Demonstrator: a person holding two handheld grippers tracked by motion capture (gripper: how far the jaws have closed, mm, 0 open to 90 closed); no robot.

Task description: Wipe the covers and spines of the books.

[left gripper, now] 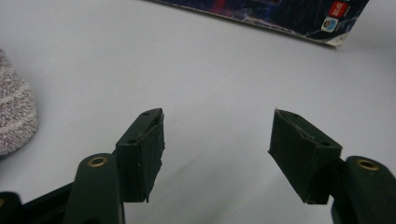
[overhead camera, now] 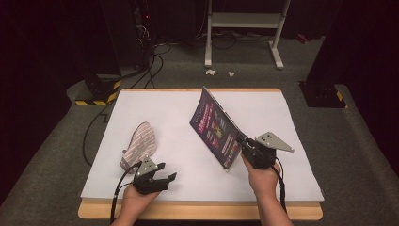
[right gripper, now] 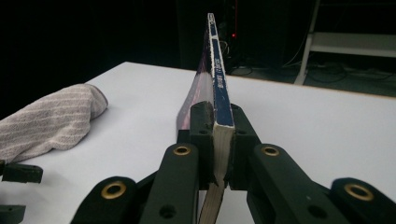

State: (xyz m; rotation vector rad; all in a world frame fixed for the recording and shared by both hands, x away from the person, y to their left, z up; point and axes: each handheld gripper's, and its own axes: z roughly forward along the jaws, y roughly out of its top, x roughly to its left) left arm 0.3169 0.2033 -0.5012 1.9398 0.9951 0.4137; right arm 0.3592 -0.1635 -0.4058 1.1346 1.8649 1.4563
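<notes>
table (overhead camera: 282, 183): white, bare near edge | paperback book (overhead camera: 215, 127): right of centre, tilted on edge, clamped in right gripper (overhead camera: 245, 147) | striped cloth (overhead camera: 139, 143): left | left gripper (overhead camera: 165, 172): jaws apart, empty | we judge: lift underway; next needs steady grip.

This looks like a recording lab or studio. At the top of the frame, dark curtains surround a white table (overhead camera: 263, 101) on grey carpet. A white metal stand (overhead camera: 244, 21), loose cables (overhead camera: 155, 61) and hazard-striped bases (overhead camera: 96, 92) are there too.
</notes>
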